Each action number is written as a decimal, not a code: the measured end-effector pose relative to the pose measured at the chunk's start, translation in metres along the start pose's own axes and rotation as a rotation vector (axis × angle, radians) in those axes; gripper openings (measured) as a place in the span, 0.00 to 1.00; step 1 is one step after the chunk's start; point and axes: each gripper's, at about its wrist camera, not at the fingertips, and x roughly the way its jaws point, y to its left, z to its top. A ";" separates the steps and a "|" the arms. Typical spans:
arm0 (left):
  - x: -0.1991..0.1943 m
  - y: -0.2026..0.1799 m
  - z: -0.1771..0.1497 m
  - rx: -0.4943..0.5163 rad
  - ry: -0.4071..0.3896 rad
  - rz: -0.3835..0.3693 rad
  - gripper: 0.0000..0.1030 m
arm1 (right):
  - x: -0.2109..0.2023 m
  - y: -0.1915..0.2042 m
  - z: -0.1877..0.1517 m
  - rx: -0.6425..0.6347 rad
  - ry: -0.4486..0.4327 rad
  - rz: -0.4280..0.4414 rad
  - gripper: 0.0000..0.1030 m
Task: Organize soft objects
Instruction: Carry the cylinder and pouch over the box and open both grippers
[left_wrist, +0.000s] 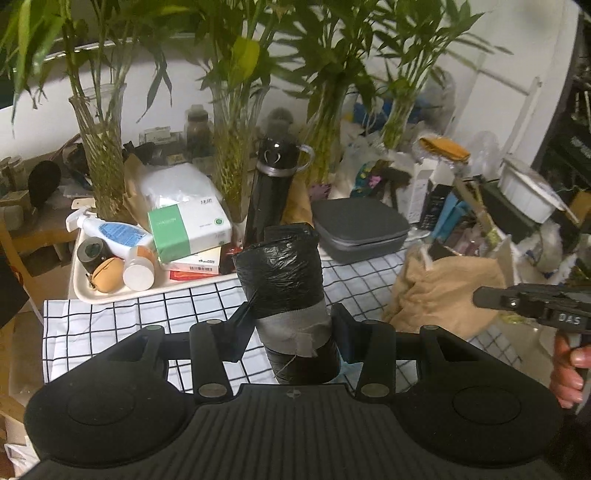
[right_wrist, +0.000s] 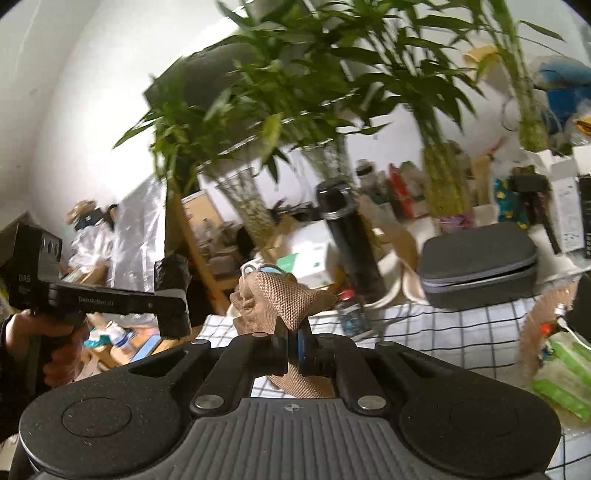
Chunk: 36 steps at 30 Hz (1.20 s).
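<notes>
My left gripper (left_wrist: 293, 332) is shut on a roll of black plastic bags (left_wrist: 280, 273) with a grey paper band, held upright above the checked tablecloth (left_wrist: 110, 325). The right wrist view shows the same roll (right_wrist: 171, 280) at the left, in that gripper, with a hand on the handle. My right gripper (right_wrist: 291, 343) is shut on a bunched tan mesh bag (right_wrist: 284, 299) that sticks up past the fingers. In the left wrist view the right gripper's body (left_wrist: 532, 302) reaches in from the right edge, next to tan fabric (left_wrist: 443, 291) on the table.
A cream tray (left_wrist: 85, 291) at the back left holds bottles, a green-and-white tissue box (left_wrist: 188, 229) and small jars. A black thermos (left_wrist: 271, 192), a grey zip case (left_wrist: 360, 229) and several glass vases of bamboo (left_wrist: 103, 158) stand behind. Boxes and clutter crowd the right.
</notes>
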 end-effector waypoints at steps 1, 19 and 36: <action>-0.005 0.000 -0.003 0.003 -0.006 -0.003 0.43 | -0.001 0.003 -0.001 -0.004 0.006 0.011 0.07; -0.064 0.001 -0.062 0.013 -0.020 -0.051 0.43 | -0.032 0.048 -0.027 -0.089 0.046 0.253 0.07; -0.080 0.004 -0.097 0.015 0.042 -0.067 0.43 | 0.004 0.071 -0.054 -0.164 0.314 0.169 0.73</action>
